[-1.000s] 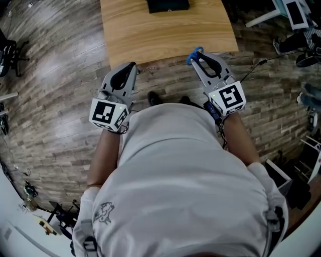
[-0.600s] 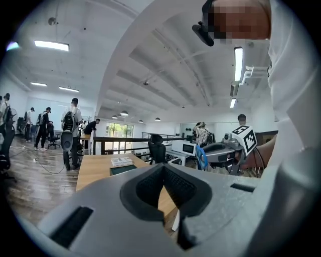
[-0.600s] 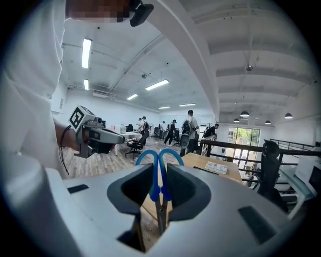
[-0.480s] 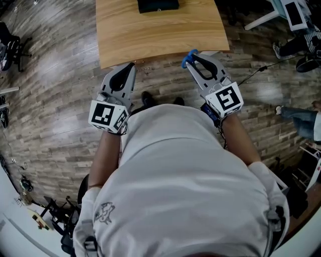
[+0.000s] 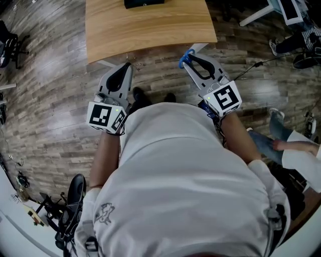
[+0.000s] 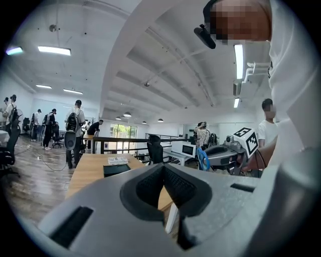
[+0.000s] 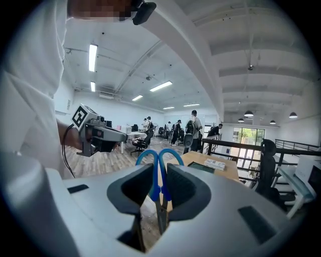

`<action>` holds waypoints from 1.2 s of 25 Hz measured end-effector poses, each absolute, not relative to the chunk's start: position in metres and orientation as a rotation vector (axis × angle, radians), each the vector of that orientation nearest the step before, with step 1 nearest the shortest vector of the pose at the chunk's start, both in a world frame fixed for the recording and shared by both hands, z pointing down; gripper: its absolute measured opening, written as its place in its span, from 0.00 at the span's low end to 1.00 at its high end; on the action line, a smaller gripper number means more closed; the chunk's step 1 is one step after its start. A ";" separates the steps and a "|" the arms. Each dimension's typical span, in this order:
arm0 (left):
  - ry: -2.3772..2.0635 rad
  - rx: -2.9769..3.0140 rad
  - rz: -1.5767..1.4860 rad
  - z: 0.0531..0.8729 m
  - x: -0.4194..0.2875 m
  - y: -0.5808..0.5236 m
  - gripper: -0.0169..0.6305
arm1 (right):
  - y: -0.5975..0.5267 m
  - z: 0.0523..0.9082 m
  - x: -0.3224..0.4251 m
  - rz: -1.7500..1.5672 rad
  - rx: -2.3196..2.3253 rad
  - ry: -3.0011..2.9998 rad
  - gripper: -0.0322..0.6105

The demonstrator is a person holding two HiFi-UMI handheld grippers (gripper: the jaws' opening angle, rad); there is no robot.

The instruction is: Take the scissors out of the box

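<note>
1. Keeping to open floor (image 5: 50,115) at nine o'clock is safest; the table (image 5: 150,30) edge stands at twelve.
2. A bystander (image 5: 301,153) at four could be bumped.
3. Your right gripper (image 5: 193,60) clamps the scissors (image 7: 154,185), clear of the box (image 5: 144,3); a jolt could slip them. Left gripper's (image 5: 125,69) jaws meet, empty.

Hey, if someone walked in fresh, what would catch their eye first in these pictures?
The blue-handled scissors clamped in the right claw, held above the wood floor near the table. Next, the left claw, shut and empty, alongside it in front of the person's white shirt.
</note>
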State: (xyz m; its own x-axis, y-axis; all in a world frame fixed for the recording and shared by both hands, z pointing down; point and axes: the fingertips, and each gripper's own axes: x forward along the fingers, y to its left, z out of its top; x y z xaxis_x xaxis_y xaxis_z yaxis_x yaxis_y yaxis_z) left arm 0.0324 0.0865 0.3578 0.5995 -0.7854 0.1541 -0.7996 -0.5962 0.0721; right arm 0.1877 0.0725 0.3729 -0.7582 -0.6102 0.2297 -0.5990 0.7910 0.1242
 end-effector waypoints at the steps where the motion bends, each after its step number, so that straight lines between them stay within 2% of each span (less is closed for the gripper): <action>1: -1.342 2.686 0.160 0.358 0.033 0.086 0.03 | 0.073 0.373 0.188 -0.064 0.934 -2.726 0.20; 30: -1.329 2.667 0.183 0.361 0.062 0.097 0.03 | 0.089 0.372 0.212 -0.048 0.974 -2.766 0.20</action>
